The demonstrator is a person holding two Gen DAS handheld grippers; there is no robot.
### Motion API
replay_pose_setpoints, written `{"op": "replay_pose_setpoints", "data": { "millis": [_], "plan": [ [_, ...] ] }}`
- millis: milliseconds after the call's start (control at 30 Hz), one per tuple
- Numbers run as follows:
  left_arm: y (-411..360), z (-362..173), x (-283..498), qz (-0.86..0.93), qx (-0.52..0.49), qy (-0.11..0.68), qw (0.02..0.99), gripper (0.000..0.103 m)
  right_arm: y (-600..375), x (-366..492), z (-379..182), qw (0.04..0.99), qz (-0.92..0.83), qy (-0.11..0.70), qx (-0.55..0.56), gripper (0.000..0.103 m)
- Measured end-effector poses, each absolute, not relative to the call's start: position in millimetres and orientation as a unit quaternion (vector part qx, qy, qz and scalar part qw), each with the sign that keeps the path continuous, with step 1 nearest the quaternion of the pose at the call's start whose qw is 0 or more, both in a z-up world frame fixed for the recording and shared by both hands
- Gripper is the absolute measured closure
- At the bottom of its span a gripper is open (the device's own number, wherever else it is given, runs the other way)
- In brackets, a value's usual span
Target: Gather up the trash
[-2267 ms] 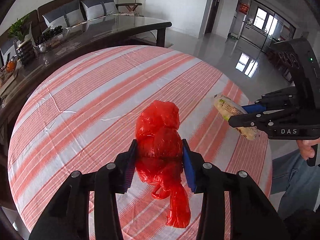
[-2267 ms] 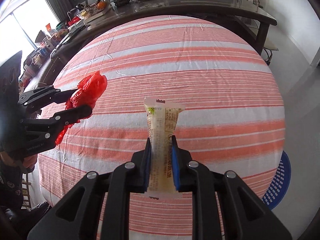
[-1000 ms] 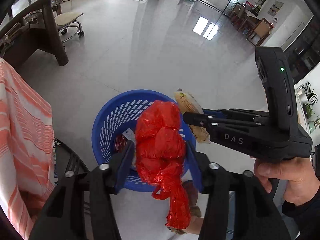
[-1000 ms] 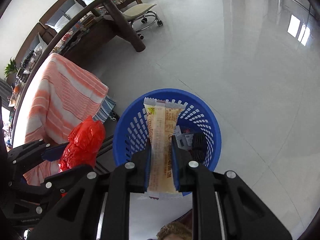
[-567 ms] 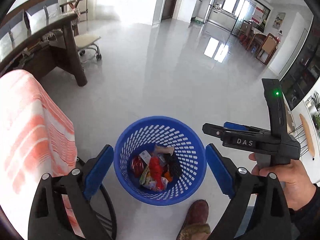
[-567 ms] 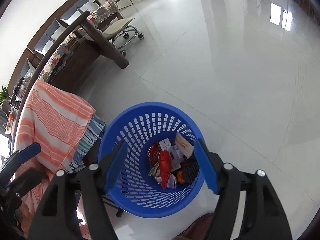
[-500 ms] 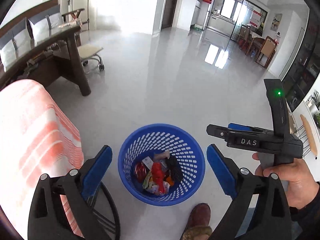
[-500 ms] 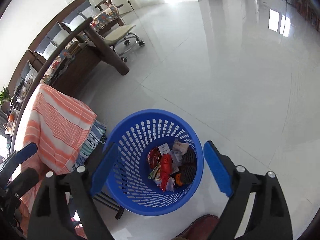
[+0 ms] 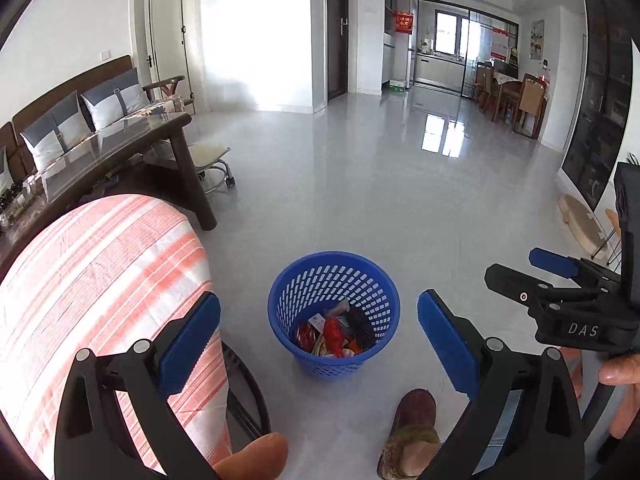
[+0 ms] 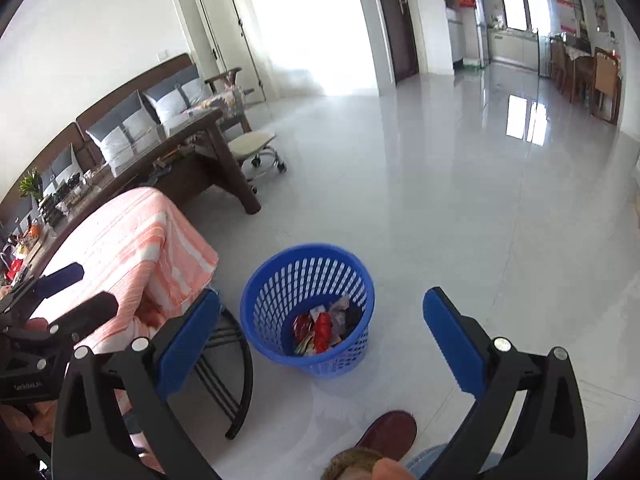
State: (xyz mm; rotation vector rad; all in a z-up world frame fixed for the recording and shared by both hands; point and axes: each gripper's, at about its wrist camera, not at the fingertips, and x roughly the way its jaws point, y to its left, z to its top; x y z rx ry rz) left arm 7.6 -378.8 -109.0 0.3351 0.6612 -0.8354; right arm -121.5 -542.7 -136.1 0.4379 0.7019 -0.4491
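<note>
A blue perforated waste basket (image 9: 312,280) stands on the grey floor, also in the right wrist view (image 10: 280,280). Inside it lie the red plastic bag (image 9: 334,336) and mixed wrappers (image 10: 322,330). My left gripper (image 9: 319,338) is wide open and empty, raised above the basket. My right gripper (image 10: 321,334) is wide open and empty too, also above the basket. The right gripper shows at the right edge of the left wrist view (image 9: 532,270), and the left gripper at the left edge of the right wrist view (image 10: 80,288).
The round table with the orange-striped cloth (image 9: 92,280) is to the left of the basket, on black curved legs (image 10: 240,364). The person's brown shoe (image 9: 412,432) is just in front of the basket. A dark wooden table (image 9: 132,148), stool and sofa stand farther left.
Both grippers carried the red bag and the yellow wrapper from the table to the basket, opened and dropped them in. Since then both have risen and drawn back from the basket.
</note>
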Motion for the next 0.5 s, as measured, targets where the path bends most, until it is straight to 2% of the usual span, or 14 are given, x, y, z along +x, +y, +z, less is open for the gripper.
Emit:
{"op": "replay_pose_setpoints", "data": {
  "millis": [500],
  "plan": [
    [-374.5, -115.6, 8.5, -0.371, 0.181, 0.395, 0.821, 0.005, -501.5, -123.6, -116.9, 0.859, -0.251, 0.416, 0.164, 0.005]
  ]
}}
